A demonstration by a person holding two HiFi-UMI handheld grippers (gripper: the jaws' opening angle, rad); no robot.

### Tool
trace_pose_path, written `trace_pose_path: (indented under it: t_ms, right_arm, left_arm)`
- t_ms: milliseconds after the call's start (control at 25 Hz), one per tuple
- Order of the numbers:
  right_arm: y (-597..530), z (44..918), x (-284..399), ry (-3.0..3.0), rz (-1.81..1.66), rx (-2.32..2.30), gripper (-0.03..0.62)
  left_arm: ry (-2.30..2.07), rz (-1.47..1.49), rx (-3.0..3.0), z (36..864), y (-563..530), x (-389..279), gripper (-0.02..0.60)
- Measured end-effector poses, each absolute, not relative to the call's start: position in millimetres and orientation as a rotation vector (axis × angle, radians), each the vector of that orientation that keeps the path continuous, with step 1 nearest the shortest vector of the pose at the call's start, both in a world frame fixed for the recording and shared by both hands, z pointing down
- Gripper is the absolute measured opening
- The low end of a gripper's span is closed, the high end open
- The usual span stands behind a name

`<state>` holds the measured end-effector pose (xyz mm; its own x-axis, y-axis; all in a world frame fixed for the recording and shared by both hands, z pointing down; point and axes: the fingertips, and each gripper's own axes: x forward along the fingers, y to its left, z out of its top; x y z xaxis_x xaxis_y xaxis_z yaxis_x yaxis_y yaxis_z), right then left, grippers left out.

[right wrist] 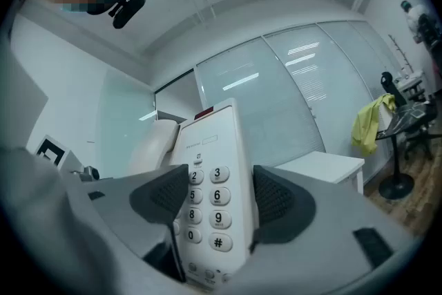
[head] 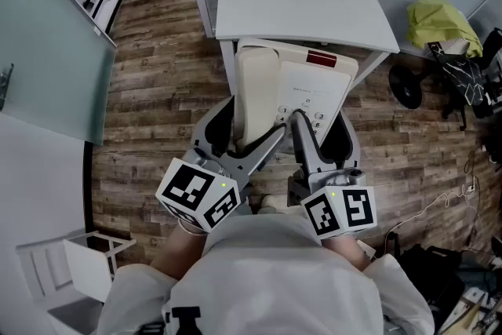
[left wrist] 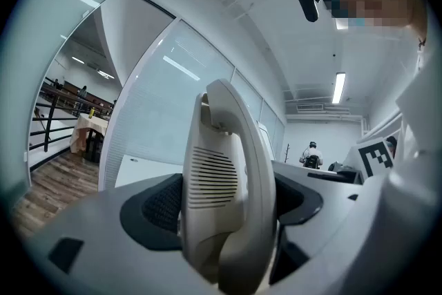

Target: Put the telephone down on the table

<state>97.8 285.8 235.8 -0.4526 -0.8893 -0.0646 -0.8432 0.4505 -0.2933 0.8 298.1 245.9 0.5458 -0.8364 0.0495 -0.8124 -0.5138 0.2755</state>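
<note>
Right gripper view: the telephone (right wrist: 210, 169) keypad (right wrist: 207, 207) carried keys marked 2, 3, 6, 8, 9, 0 and #. The 5 key was partly covered. Small print above the keys was too fine to read in either that view or the head view. The red label (head: 320, 59) showed no legible wording.

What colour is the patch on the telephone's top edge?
Dark red patch; head view shows it best.

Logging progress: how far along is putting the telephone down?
Done: both claws grip the telephone, left claw on the handset side, right claw on the keypad side. In hand: it hangs at the near edge of the white table. Left: set it on the tabletop, release.
</note>
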Motion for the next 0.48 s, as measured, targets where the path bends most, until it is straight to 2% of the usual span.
trace_pose_path:
  t_ms: [480]
  right_arm:
    - [286.3, 236.0, 96.5, 2.488, -0.308, -1.515, 0.309]
  left_arm:
    - [-1.408, -0.110, 2.529, 248.1, 296.8, -0.9, 0.373]
